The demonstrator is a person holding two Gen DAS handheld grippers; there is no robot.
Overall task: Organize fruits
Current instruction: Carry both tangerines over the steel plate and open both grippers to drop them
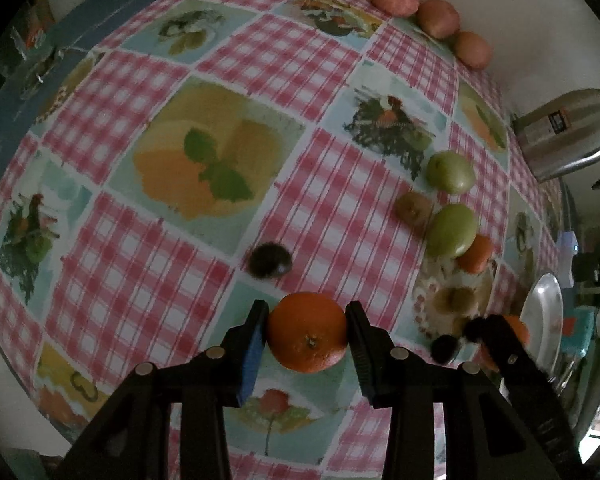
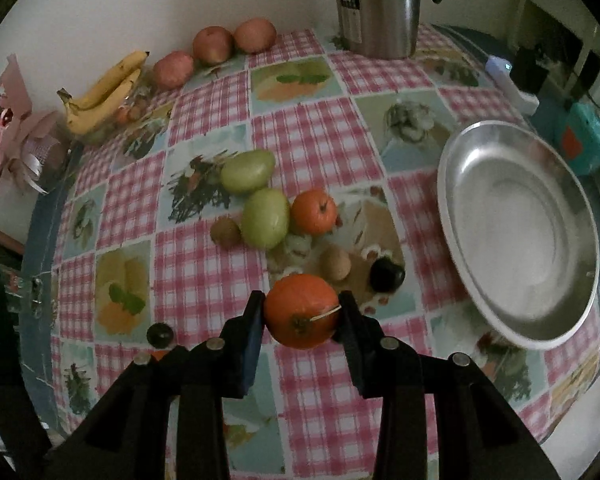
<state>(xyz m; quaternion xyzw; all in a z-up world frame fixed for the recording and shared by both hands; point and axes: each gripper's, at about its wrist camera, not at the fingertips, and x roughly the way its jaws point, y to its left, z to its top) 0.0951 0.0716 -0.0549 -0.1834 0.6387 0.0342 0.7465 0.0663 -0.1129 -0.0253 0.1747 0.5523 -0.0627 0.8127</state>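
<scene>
Both hand-held grippers are pinching fruit: the left gripper (image 1: 307, 336) is clamping an orange (image 1: 307, 332) by its sides, stem end facing the camera, and the right gripper (image 2: 302, 312) is squeezing an orange persimmon-like fruit (image 2: 301, 311), dry calyx towards the lens, above the checked tablecloth (image 2: 204, 264). Lying just beyond the right gripper are a dark plum (image 2: 387, 275), a kiwi (image 2: 335, 263), another orange (image 2: 313, 211), two green fruits (image 2: 265, 218) touching each other, and a second kiwi (image 2: 225, 232). An empty metal plate (image 2: 580, 240) is sitting towards the table's right edge; red apples (image 2: 212, 45) and bananas (image 2: 104, 94) are lining the far edge by the wall, beside a steel kettle (image 2: 376, 8).

Each round, smooth fruit is being held only at two narrow contact points, so a tilt or jolt on the way to the plate could roll it free; squeezing harder could bruise it. Both grippers are pointing steeply down at the table, fingers level across each fruit.
</scene>
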